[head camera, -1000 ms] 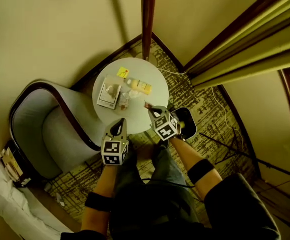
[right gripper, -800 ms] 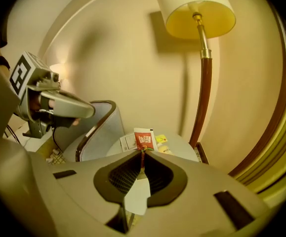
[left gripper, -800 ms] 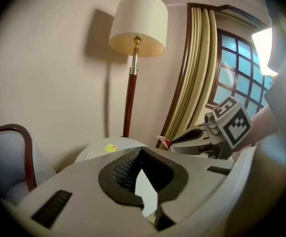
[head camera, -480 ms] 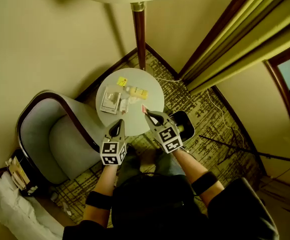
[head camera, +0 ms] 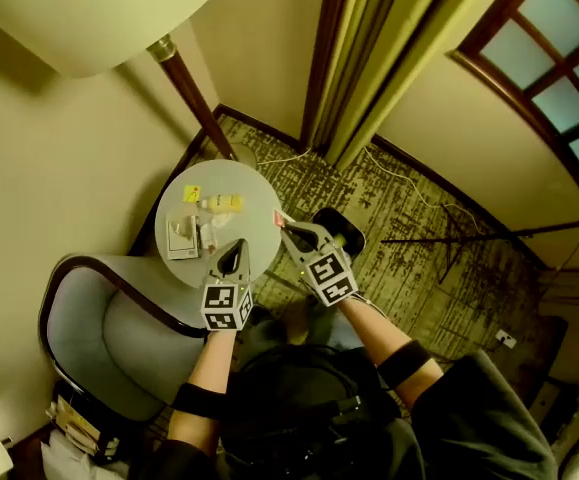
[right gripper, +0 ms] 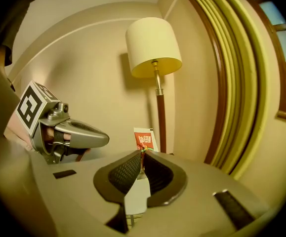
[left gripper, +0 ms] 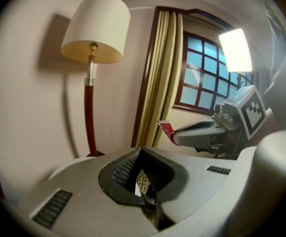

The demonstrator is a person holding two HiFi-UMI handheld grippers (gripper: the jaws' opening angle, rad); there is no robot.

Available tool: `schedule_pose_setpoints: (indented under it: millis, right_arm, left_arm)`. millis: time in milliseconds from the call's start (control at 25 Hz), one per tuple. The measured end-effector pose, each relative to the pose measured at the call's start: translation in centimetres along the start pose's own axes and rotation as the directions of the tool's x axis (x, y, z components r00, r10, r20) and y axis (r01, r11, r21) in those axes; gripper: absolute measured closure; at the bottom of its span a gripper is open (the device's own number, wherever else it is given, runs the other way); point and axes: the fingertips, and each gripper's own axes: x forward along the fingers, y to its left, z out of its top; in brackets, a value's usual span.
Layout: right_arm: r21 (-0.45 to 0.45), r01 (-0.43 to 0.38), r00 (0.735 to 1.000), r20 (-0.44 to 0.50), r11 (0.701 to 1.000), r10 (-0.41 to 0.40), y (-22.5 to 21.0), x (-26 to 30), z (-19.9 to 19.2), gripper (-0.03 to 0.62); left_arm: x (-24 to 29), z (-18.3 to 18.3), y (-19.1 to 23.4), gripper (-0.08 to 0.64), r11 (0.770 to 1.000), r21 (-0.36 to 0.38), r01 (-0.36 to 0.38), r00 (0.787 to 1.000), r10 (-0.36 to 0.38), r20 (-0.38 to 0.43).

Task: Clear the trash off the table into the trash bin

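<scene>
My right gripper is shut on a small red and white sachet, held in the air at the right edge of the round white table. The sachet sticks up from the jaws in the right gripper view. My left gripper hovers over the table's near edge, shut with nothing in it. On the table lie a yellow bottle, a small yellow packet, a white pad and a crumpled clear wrapper. The black trash bin stands on the carpet right of the table, partly behind the right gripper.
A floor lamp with a dark red pole rises behind the table. A grey armchair stands at the left. Yellow curtains and a window are at the back right. A cable runs over the patterned carpet.
Both grippers have risen, the right one carrying the sachet up from the table's edge. The head view has swung, so the table now sits further left and the window shows.
</scene>
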Motion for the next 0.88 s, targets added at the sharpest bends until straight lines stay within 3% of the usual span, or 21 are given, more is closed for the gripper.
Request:
schedule_pose_setpoints:
  millis: [160,440,680,880]
  right_arm:
    - [0.058,0.145,0.989,-0.018,0.988,-0.144,-5.3,-5.3,-2.5,0.552]
    - [0.152,0.357,0.934,-0.048,0.922,-0.354,-12.1,-14.5,-6.6,0.552]
    - [0.183,0.42,0.907,-0.089,0.889,-0.411,-14.6,-17.1,-10.1,0.552]
    - [0.196,0.423,0.905,-0.147,0.885,-0.4,-15.5,-15.2,-14.8,0.552]
  left_arm:
    - [3.8,1.7,-6.5,0.56,0.986,0.071,0.153,0.988,-0.152,-0.024]
    - [8.7,2.4,-17.4,0.56,0.913,0.176,0.367,0.93,-0.359,-0.08]
    - [11.2,0.9,-22.3,0.56,0.867,0.197,0.457,0.888,-0.436,-0.144]
    - [14.4,-2.8,-23.0,0.56,0.855,0.2,0.479,0.875,-0.446,-0.188]
